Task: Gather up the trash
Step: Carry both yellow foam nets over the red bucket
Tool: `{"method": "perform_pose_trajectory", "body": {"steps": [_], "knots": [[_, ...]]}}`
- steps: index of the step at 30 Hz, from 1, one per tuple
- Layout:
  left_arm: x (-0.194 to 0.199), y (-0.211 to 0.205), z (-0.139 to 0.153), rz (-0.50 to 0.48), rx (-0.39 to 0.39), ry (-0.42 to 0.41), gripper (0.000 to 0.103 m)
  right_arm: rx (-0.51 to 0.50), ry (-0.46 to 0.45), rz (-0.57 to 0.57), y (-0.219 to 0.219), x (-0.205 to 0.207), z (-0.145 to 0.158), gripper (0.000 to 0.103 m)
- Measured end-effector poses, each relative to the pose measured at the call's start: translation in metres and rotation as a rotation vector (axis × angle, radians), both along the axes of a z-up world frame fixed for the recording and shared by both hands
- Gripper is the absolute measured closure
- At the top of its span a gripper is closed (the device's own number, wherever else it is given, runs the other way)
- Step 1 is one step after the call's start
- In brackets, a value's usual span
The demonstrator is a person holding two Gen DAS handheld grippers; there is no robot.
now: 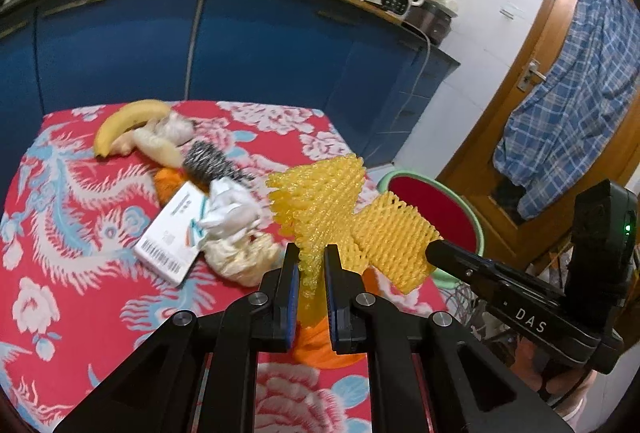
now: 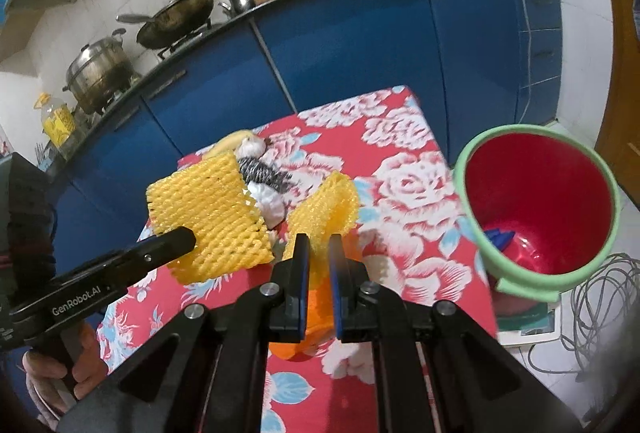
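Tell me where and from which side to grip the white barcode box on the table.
Probably its near barcode end, from above, jaws across the width: the white box lies flat and that end is bare, while the crumpled tissue crowds its far end.

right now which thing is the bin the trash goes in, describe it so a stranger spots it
Start at the table under the red floral cloth, then look just past its right edge, toward the wooden door. There stands the bin, round, with a glossy red inside and a pale green rim; it is the only open container beside the table.
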State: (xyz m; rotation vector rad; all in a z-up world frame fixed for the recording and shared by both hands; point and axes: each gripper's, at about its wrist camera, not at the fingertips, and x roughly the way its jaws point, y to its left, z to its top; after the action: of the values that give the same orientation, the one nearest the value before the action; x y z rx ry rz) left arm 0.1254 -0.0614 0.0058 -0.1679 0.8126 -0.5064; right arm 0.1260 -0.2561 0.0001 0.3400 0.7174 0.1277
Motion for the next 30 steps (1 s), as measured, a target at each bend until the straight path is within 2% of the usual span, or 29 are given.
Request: {"method": "perform_pose_trajectory", "body": {"steps": [9,19,30], "knots": [[0.006,-0.043,0.011,-0.071,0.007,-0.023,0.092,-0.009,-0.030,-0.109,-0.043,-0.015,0.011,0.091],[0.015,-0.101,0.013,-0.153,0.037,-0.027,0.092,-0.018,-0.022,-0.236,-0.096,-0.028,0.007,0.091],[0.031,-0.169,-0.011,-0.242,0.095,-0.002,0.092,-0.060,0.008,-0.362,-0.143,-0.032,-0.014,0.091]]}}
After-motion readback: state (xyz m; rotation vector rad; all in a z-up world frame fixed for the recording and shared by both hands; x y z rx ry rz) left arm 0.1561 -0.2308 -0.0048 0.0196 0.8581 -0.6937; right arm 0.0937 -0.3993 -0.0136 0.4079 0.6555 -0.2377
